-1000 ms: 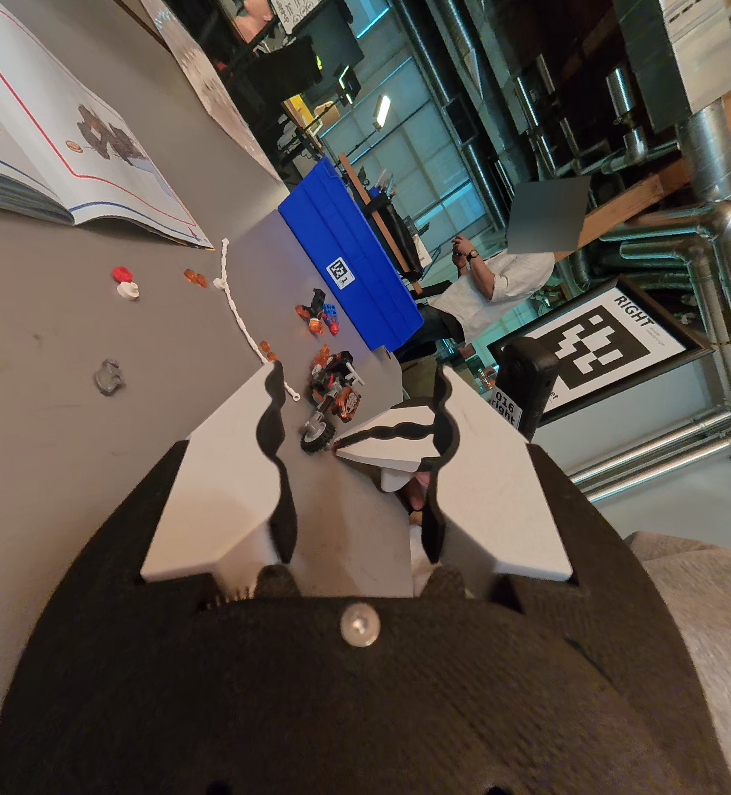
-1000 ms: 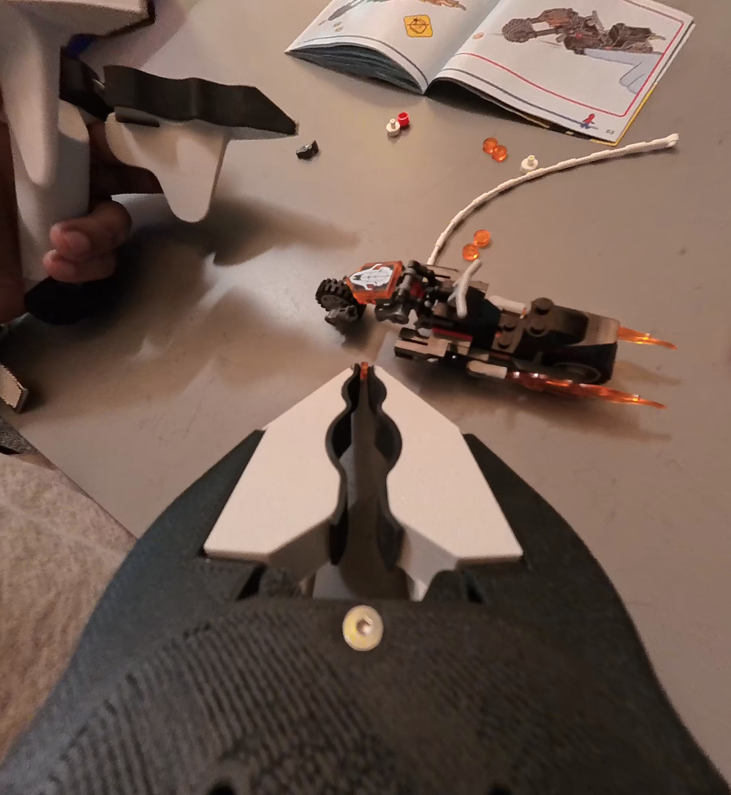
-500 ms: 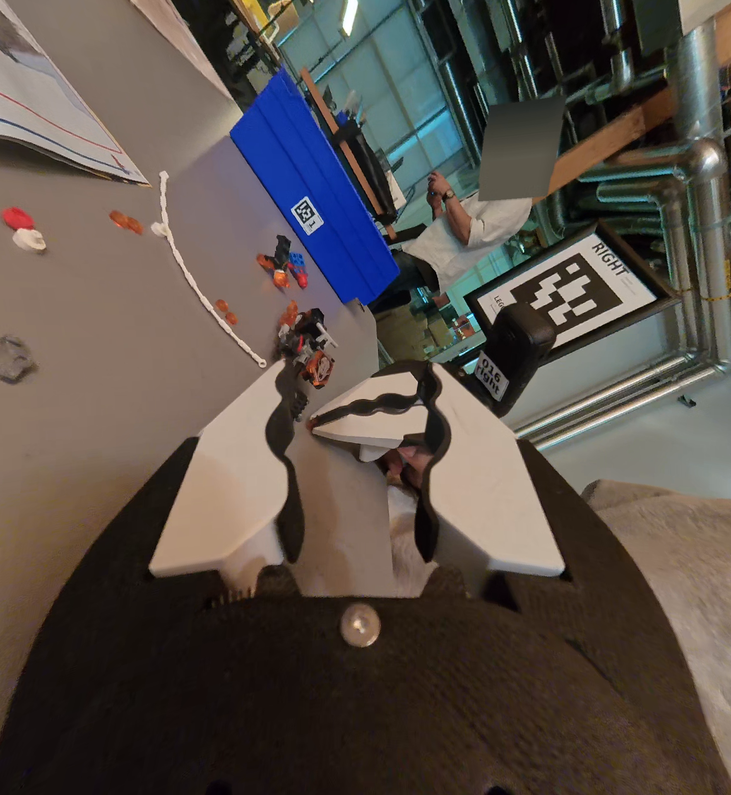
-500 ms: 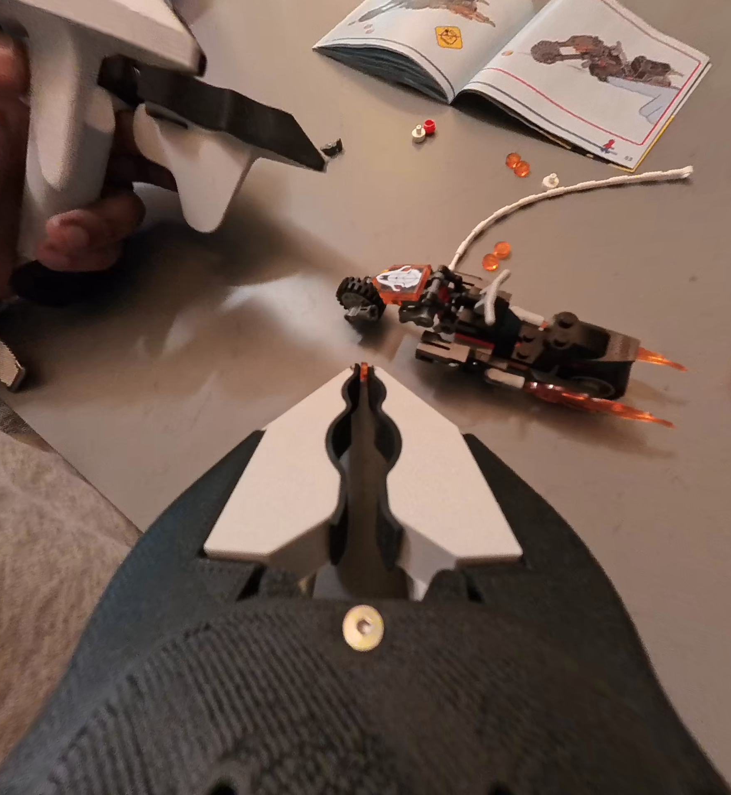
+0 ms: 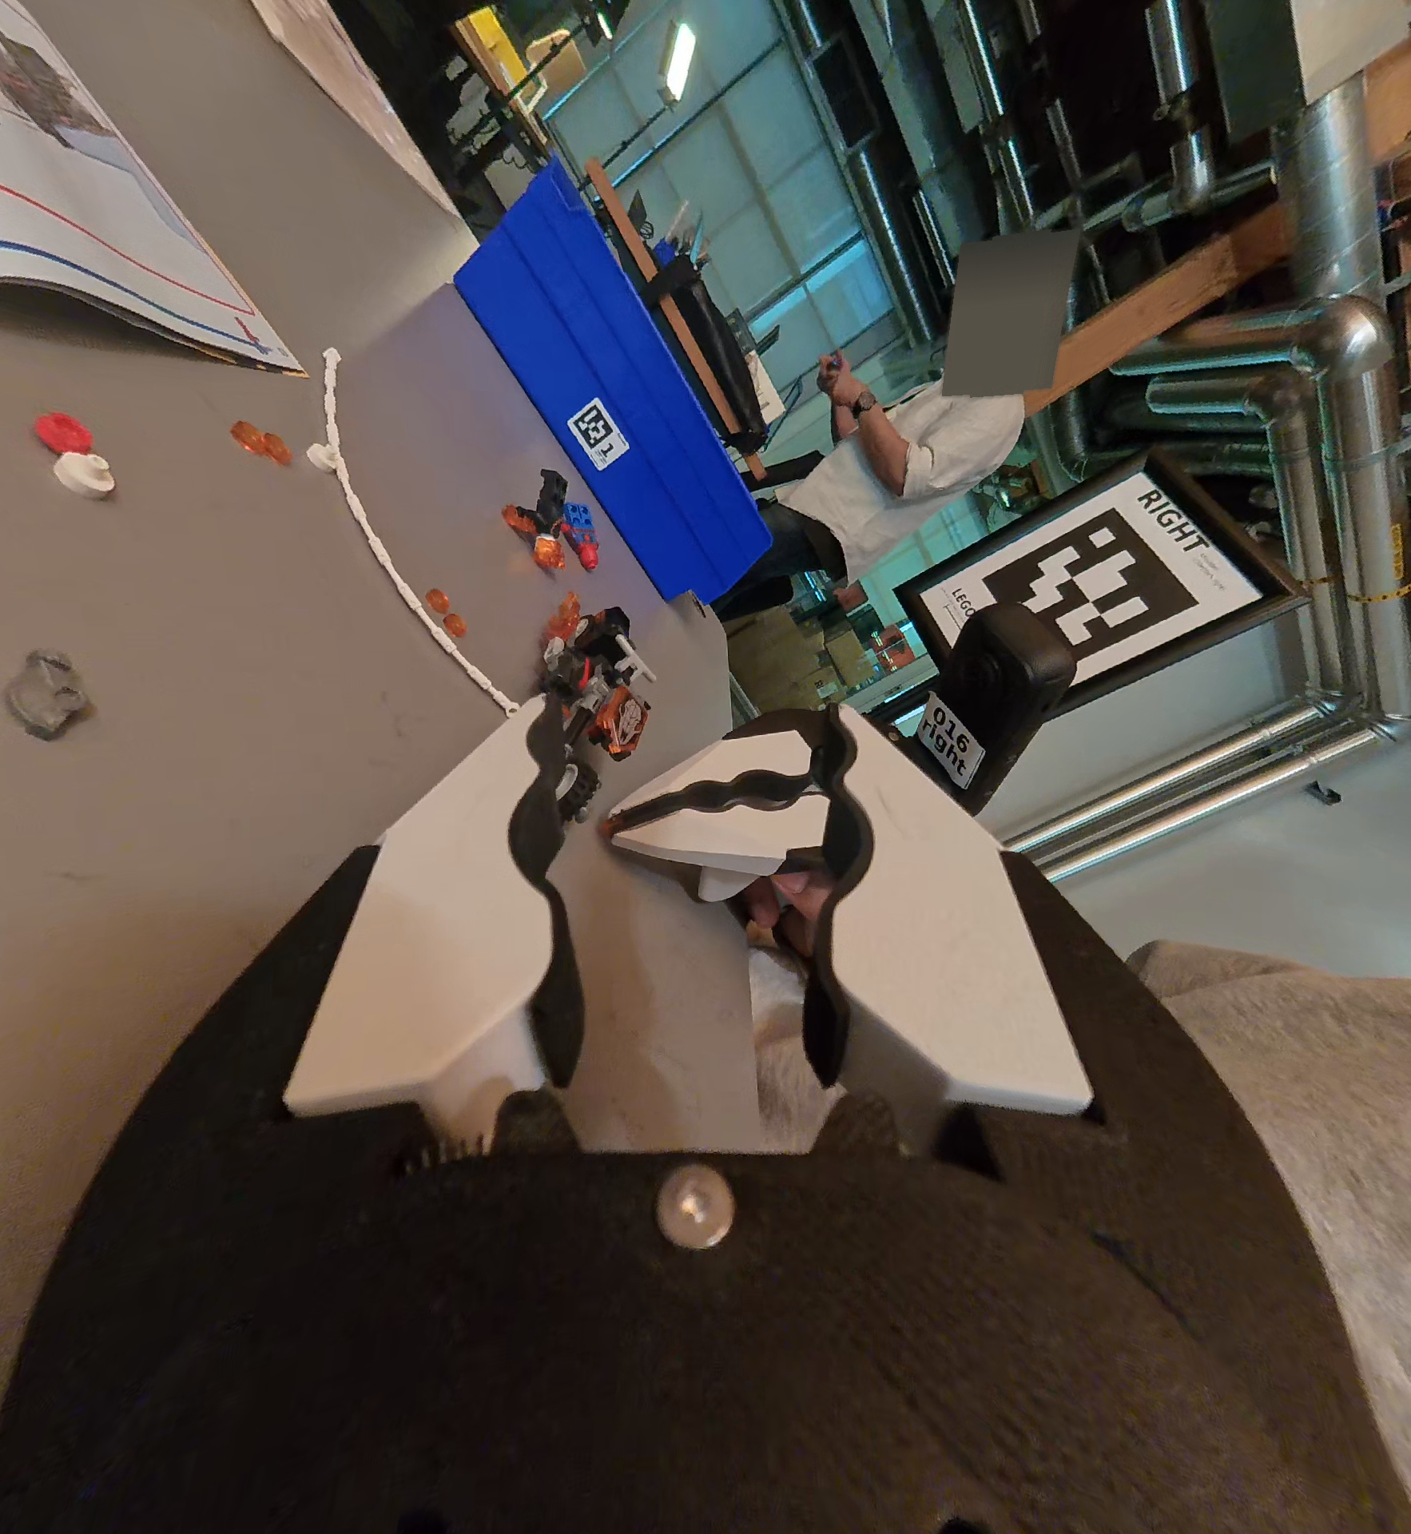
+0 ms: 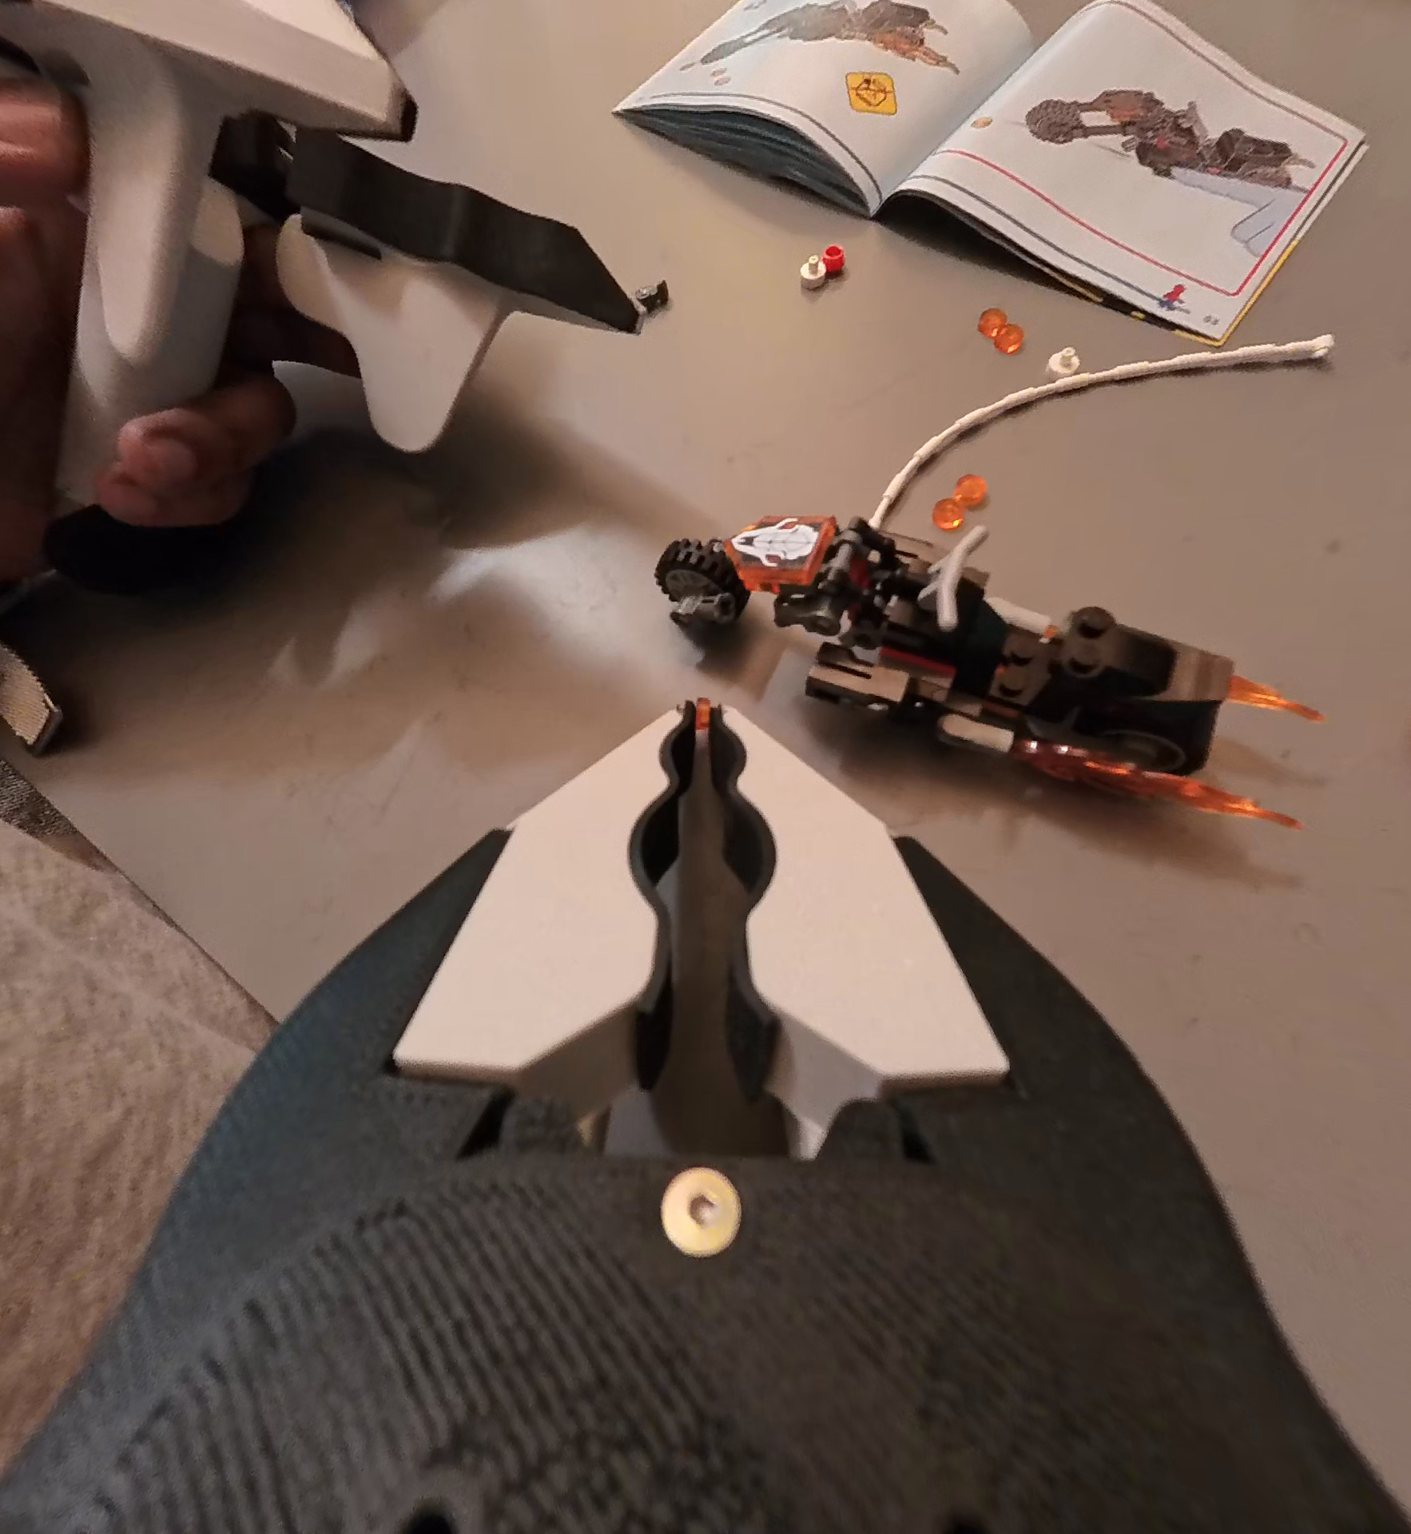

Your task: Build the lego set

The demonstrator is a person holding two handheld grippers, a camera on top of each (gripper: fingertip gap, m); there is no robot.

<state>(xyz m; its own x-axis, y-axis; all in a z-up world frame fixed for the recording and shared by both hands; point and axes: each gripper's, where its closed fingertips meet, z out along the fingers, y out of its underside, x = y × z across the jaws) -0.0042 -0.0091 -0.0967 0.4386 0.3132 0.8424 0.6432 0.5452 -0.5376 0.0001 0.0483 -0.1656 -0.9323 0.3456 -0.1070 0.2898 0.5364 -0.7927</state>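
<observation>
A black and orange lego motorcycle [image 6: 976, 647] with flame pieces lies on the grey table [image 6: 353, 747]; it also shows in the left wrist view [image 5: 598, 689]. My right gripper [image 6: 704, 714] is shut on a small orange piece [image 6: 704, 707] and hovers just short of the motorcycle's front wheel. In the left wrist view it [image 5: 710, 818] shows between my left fingers. My left gripper [image 5: 685, 722] is open and empty, held by a hand above the table at the left; its lower finger [image 6: 436, 241] points at a small dark grey piece [image 6: 652, 295].
An open instruction booklet [image 6: 1018, 133] lies at the back. A white chain [image 6: 1059, 390], red and white studs [image 6: 822, 264] and orange studs [image 6: 1001, 328] lie loose. A blue bin [image 5: 611, 398] and small figure parts [image 5: 557, 523] are farther off. A person [image 5: 893, 465] stands beyond the table. My right fingertips sit around 9 cm from my left ones.
My left gripper has moved forward over the table, its tip nearing the small dark piece. The right gripper stays shut on the orange piece and has barely shifted.
</observation>
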